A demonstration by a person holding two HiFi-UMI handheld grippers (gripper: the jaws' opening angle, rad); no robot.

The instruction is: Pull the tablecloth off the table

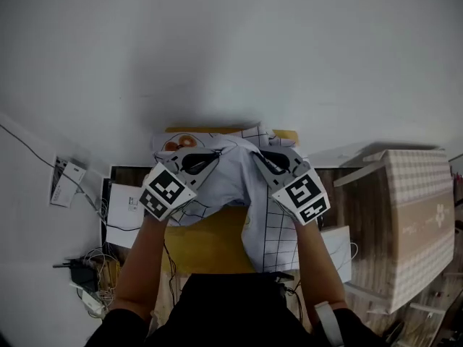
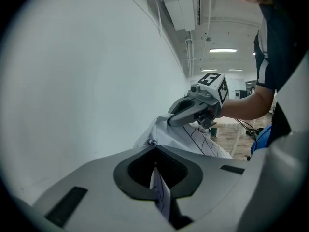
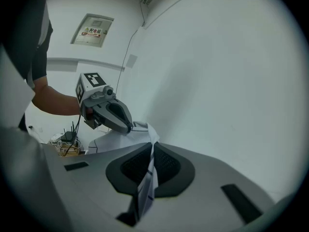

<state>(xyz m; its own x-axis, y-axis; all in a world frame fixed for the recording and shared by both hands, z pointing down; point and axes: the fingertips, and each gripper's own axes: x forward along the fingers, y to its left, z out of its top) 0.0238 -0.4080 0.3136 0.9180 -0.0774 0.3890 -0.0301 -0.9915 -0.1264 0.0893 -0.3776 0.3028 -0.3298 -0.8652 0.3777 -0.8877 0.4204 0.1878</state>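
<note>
The white tablecloth [image 1: 230, 190] with a black grid print hangs bunched between my two grippers, lifted over the yellow table [image 1: 210, 248]. In the head view my left gripper [image 1: 204, 160] grips its left part and my right gripper [image 1: 270, 160] its right part, close together near the wall. In the left gripper view the jaws [image 2: 154, 148] are shut on a fold of the tablecloth [image 2: 193, 140], with the right gripper [image 2: 192, 112] just beyond. In the right gripper view the jaws [image 3: 150, 145] pinch a strip of the tablecloth [image 3: 147, 182], and the left gripper [image 3: 110, 113] is beside them.
A white wall [image 1: 231, 49] rises right behind the table. A large cardboard box [image 1: 416, 223] stands at the right. White papers [image 1: 126, 208], a power strip and tangled cables [image 1: 90, 280] lie on the wooden floor at the left.
</note>
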